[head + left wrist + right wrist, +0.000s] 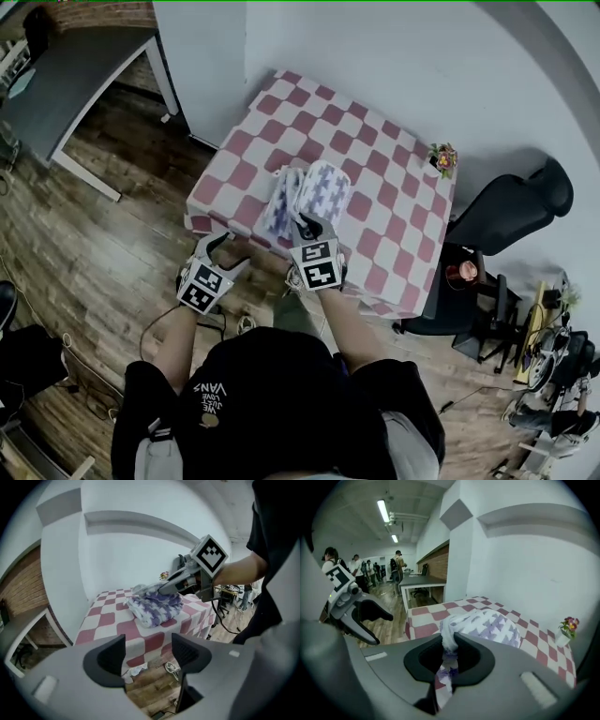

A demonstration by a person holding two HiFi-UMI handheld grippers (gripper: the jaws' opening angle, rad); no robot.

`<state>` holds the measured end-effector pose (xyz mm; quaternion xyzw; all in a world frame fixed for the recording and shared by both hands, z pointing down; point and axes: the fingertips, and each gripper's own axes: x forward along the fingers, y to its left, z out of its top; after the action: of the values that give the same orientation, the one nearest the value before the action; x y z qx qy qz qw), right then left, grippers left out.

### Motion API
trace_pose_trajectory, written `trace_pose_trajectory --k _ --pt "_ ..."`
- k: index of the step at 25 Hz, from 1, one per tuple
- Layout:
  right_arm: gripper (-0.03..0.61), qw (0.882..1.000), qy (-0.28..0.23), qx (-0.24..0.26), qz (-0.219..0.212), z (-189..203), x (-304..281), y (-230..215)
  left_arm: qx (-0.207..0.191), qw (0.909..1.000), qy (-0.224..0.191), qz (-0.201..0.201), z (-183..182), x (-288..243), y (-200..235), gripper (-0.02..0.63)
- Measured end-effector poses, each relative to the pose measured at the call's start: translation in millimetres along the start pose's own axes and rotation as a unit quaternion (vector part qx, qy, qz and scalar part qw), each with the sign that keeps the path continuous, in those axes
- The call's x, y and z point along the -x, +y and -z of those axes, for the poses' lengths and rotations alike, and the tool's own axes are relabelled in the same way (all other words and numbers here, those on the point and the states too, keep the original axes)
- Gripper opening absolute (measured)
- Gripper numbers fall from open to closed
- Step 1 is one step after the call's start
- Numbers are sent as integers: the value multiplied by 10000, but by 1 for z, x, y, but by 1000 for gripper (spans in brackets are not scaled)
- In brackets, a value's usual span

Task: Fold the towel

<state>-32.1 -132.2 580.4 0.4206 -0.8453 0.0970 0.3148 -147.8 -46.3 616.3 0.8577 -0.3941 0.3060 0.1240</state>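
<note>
A purple-and-white patterned towel [306,191] lies bunched near the front edge of the table with the red-and-white checked cloth [398,192]. My right gripper [304,225] reaches over that edge and is shut on a hem of the towel [487,624], with cloth pinched between its jaws [449,644]. From the left gripper view, the right gripper [169,587] lifts the towel [154,607] at its top. My left gripper [218,246] hangs off the table's front left corner, above the floor. It [147,657] is open and holds nothing.
A small flower pot [442,157] stands at the table's right edge. A black office chair [511,211] and a side stand [462,272] are right of the table, a grey desk [66,75] far left. Shoes [171,667] lie under the table. People [361,566] stand far off.
</note>
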Motion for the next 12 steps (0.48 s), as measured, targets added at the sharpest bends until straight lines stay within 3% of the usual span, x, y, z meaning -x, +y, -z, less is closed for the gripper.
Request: trace_pose_trajectory --k 7,9,12 --pt "46 9913 498 1216 -114 18 -36 43 345 9993 61 -147 24 15 0 287" --pt "56 9901 601 1242 -254 24 -44 49 378 9991 39 -160 24 17 0 287" --pt "131 9902 756 947 -688 34 -52 60 394 9991 -12 -176 22 18 1 287"
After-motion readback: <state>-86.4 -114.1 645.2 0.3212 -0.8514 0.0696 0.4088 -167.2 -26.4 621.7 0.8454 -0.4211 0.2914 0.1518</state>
